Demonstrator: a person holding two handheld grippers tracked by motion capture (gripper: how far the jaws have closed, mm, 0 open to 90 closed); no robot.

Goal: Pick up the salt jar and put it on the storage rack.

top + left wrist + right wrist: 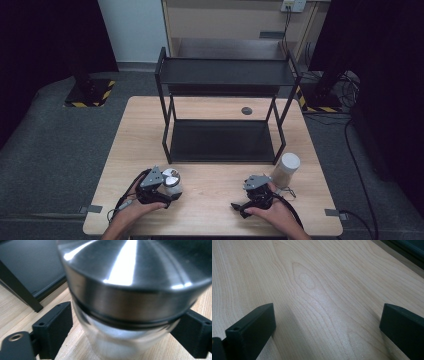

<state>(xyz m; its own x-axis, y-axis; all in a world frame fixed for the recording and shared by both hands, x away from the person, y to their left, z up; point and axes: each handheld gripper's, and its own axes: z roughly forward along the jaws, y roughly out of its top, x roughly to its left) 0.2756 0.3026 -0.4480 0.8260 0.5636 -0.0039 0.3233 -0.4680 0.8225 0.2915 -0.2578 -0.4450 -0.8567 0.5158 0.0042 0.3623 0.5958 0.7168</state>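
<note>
A glass jar with a shiny metal lid (172, 176) stands on the wooden table (215, 200) near its front left. My left gripper (168, 190) is at it. In the left gripper view the jar (125, 285) sits between the two black jaws, which press against its clear body just under the lid; the left gripper (123, 326) is shut on it. My right gripper (246, 196) rests low over the table at the front right. It is open (327, 322) with only bare wood between its jaws.
A black two-tier metal rack (225, 75) stands at the middle and back of the table. A white-lidded jar (286, 169) stands just beyond the right gripper, by the rack's front right leg. A dark round disc (246, 110) lies on the table behind the rack.
</note>
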